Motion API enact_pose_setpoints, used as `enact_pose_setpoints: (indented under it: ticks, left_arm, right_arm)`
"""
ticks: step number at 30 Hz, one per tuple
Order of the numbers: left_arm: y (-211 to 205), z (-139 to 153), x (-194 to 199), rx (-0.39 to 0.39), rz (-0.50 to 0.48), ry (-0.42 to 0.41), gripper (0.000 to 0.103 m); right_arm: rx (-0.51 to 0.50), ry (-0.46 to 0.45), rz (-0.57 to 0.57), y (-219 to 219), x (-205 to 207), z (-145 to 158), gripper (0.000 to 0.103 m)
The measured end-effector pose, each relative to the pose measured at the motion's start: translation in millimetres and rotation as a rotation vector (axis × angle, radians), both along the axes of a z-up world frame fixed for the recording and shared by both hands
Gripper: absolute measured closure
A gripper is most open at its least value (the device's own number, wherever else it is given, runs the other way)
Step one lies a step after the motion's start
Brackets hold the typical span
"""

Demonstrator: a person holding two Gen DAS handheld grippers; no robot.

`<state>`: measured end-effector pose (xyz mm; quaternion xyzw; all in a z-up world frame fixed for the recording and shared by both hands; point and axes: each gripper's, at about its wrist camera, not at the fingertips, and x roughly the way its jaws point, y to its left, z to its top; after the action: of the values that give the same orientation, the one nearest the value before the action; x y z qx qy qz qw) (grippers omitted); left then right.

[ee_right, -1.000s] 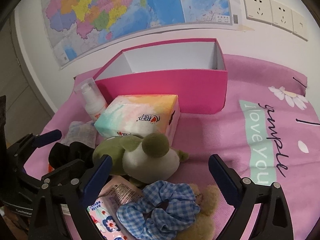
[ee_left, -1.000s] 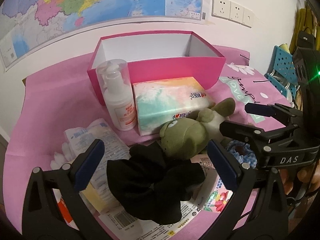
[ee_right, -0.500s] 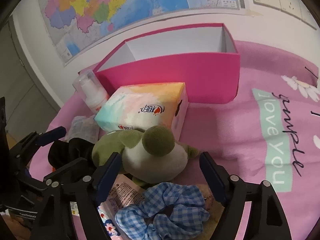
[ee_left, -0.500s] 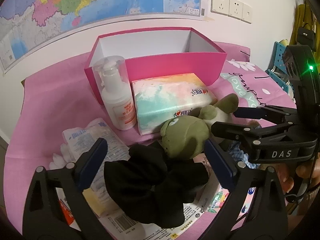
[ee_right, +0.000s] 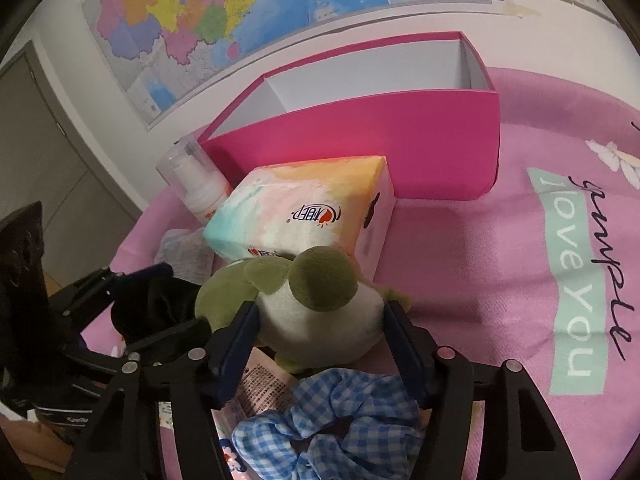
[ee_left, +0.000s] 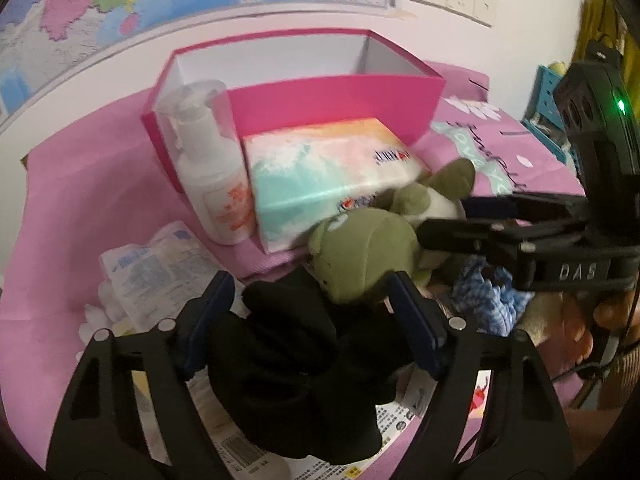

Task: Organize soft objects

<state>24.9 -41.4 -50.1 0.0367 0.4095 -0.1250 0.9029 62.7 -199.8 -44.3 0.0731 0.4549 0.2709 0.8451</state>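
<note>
The pink box [ee_right: 360, 152] looks empty. The right gripper [ee_right: 320, 332] closes around the green plush [ee_right: 316, 312]; the left gripper [ee_left: 308, 320] brackets the black scrunchie [ee_left: 296, 360], grasp uncertain.

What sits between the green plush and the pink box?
In the right wrist view, a pastel tissue pack lies between the green plush and the pink box, its near edge touching the plush. The left wrist view agrees.
</note>
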Motion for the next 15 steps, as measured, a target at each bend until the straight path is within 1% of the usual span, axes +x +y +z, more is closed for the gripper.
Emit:
enact_pose_setpoints:
  ticks: [3,4,6,8,12,15]
  left_arm:
    - [-3,-7,5,-0.043,-0.053,0.059,0.023]
    - [-4,-7,6,-0.05,-0.058,0.063,0.023]
    - [-7,-7,6,-0.059,-0.069,0.065,0.024]
    - [-9,-5,5,-0.076,-0.086,0.063,0.026]
    - [-16,5,-3,-0.089,-0.121,0.034,0.028]
    - [-17,7,-4,-0.065,-0.124,0.017,0.028]
  right_arm:
    - [0.012,0.001,-0.002,-1,-1,0,0.04]
    - [0.015,-0.001,-0.003,-2,-2,0,0.04]
    - [0.019,-0.008,-0.002,-2,-4,2,0.041]
    - [0.023,-0.012,0.0,-4,-6,5,0.044]
    - [0.025,-0.039,0.01,-4,-14,15,0.049]
    - [-0.006,-0.049,0.009,-2,-16,17,0.049]
